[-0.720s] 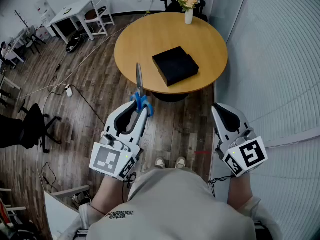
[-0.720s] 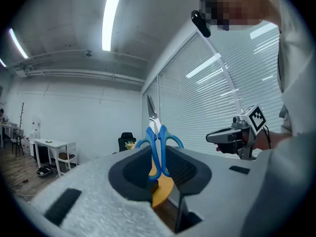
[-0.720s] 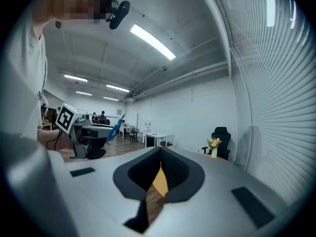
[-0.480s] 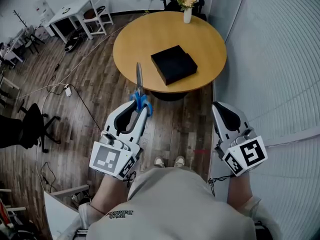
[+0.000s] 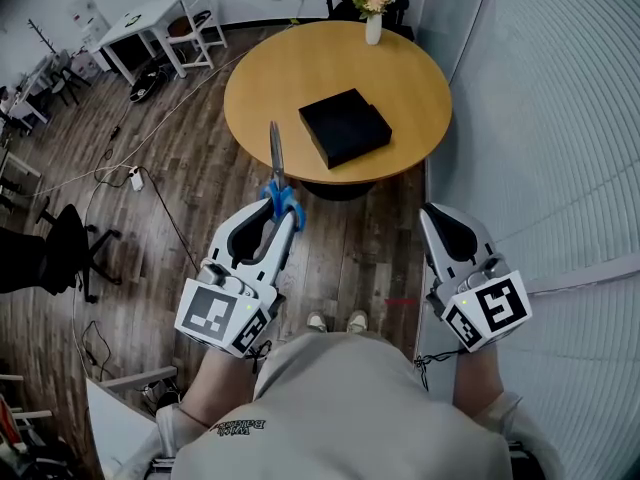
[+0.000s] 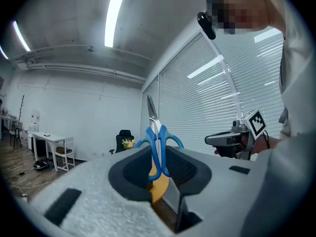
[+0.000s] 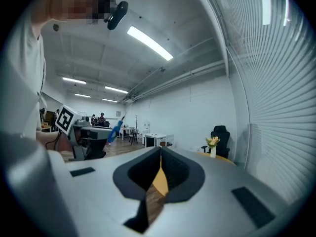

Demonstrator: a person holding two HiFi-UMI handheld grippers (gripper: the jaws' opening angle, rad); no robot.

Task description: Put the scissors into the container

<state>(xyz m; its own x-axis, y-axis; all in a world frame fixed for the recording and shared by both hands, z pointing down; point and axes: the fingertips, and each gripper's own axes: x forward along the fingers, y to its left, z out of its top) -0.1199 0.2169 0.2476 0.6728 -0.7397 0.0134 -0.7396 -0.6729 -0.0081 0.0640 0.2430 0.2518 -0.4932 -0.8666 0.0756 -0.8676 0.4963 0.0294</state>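
Note:
Blue-handled scissors [image 5: 277, 173] stick out level from my left gripper [image 5: 283, 211], which is shut on their handles; the steel blades point toward the table. In the left gripper view the scissors [image 6: 154, 127] stand upright between the dark pads of the left gripper [image 6: 159, 153]. The container, a black square box [image 5: 345, 128], lies on the round wooden table [image 5: 300, 68], ahead and to the right of the blade tips. My right gripper [image 5: 432, 211] hovers over the floor short of the table's right edge. In its own view the right gripper [image 7: 160, 154] is shut and holds nothing.
A white vase of flowers [image 5: 373, 13] stands at the table's far edge, with a black office chair behind it. A wall of blinds [image 5: 550, 118] runs close along the right. Cables [image 5: 140, 180] lie on the wooden floor at the left, near another black chair [image 5: 60, 253].
The table and box have slid slightly left and up in the head view. Both grippers keep their pose, and the scissors stay in the left one.

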